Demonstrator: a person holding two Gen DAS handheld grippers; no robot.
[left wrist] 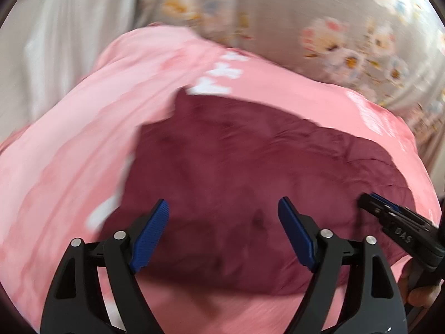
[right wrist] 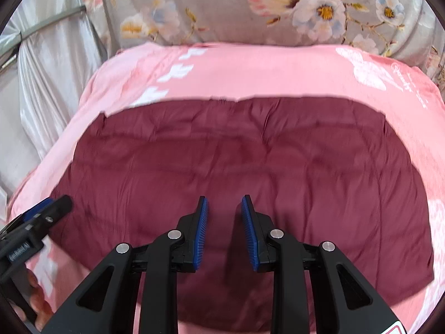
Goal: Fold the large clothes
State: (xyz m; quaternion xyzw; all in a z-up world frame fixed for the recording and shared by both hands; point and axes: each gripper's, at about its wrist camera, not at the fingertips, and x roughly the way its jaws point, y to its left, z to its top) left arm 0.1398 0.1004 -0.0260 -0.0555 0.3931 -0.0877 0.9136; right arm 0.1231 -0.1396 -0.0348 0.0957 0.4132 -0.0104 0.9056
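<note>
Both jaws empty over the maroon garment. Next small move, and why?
Probably lower both grippers to the maroon garment's near edge and pinch it. It lies flat on the pink blanket; left gripper and right gripper hover open, holding nothing, so another fold needs a fresh grip.

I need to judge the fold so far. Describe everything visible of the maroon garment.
The dark maroon cloth garment lies spread flat on a pink blanket with white prints, which frames it on the far side and both flanks. It looks thin and soft, creased with shallow wrinkles. Its far edge runs fairly straight, with a small notch at the left corner. Neither the left gripper nor the right gripper holds it; their fingers hang open above its near part.
</note>
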